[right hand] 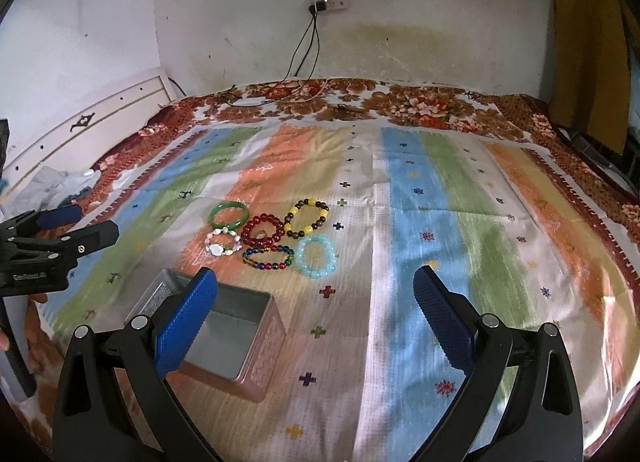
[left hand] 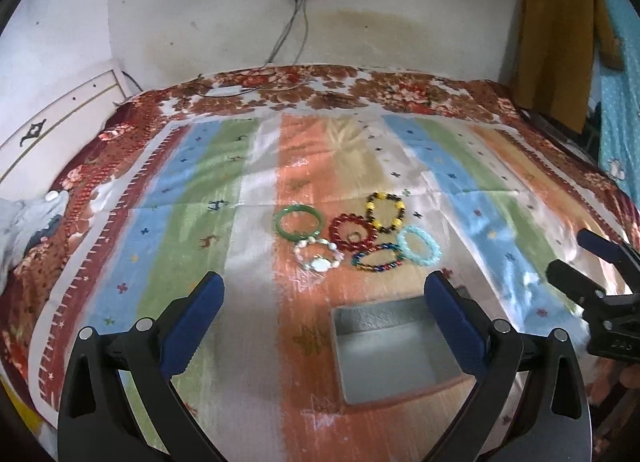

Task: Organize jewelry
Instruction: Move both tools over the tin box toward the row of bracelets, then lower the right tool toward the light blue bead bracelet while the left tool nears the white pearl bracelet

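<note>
Six bracelets lie clustered on a striped cloth (right hand: 400, 190) spread over a bed: a green bangle (right hand: 227, 214), a red beaded bracelet (right hand: 262, 231), a yellow-and-dark beaded bracelet (right hand: 306, 216), a white stone bracelet (right hand: 222, 244), a multicolored beaded bracelet (right hand: 268, 257) and a pale blue beaded bracelet (right hand: 317, 255). Several touch or overlap; the red one sits at the middle of the group. An open metal box (right hand: 236, 326), its inside bare, rests on the cloth just in front of the cluster, apart from it. The left gripper (left hand: 324, 294) and the right gripper (right hand: 314, 288) both hover above the cloth with their blue-padded jaws spread wide, holding nothing. The right gripper's left finger (right hand: 184, 326) overlaps the box in its own view. A power strip (right hand: 328, 4) with plugged cables hangs on the stained wall behind.
</note>
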`<state>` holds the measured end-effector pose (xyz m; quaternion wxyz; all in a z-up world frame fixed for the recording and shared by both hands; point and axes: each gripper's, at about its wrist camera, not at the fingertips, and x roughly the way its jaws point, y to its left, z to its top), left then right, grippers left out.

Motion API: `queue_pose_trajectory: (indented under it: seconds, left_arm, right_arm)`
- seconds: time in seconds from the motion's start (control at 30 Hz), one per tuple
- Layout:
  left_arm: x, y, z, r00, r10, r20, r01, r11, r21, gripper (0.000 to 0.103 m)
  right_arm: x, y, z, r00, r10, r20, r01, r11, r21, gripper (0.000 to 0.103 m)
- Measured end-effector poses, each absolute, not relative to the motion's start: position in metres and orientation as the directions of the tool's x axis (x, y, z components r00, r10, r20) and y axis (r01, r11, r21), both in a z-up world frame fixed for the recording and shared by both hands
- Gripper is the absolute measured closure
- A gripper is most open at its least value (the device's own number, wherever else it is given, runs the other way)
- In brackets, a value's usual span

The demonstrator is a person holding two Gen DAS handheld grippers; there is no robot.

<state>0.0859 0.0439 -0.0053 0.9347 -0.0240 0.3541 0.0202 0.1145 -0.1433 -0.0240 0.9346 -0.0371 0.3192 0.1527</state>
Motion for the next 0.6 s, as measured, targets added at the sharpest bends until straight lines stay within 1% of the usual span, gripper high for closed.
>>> queue_pose_trajectory:
  seconds: [0.2,0.47,0.6]
  left_arm:
    - [0.102,0.055,-0.009,0.743,-0.015,-0.669,-0.058,0.995,-0.087,0.005]
    - [0.133,0.055,-0.017,0.691,0.019,-0.723,-0.053,0.998,-0.025,0.005]
    - [0.146,0.059,-0.018,0.679,0.021,-0.734,-0.056,0.998,-0.023,0.005]
  right_arm:
    - [0.132,-0.14,-0.022,0.742,0.256,-0.619,-0.31,0.951,0.022,0.004]
    - [0.164,-0.137,-0.027,0.689,0.266,-0.674,-0.32,0.946,0.046,0.004]
    - [0.175,-0.132,-0.028,0.686,0.255,-0.682,-0.323,0.946,0.028,0.004]
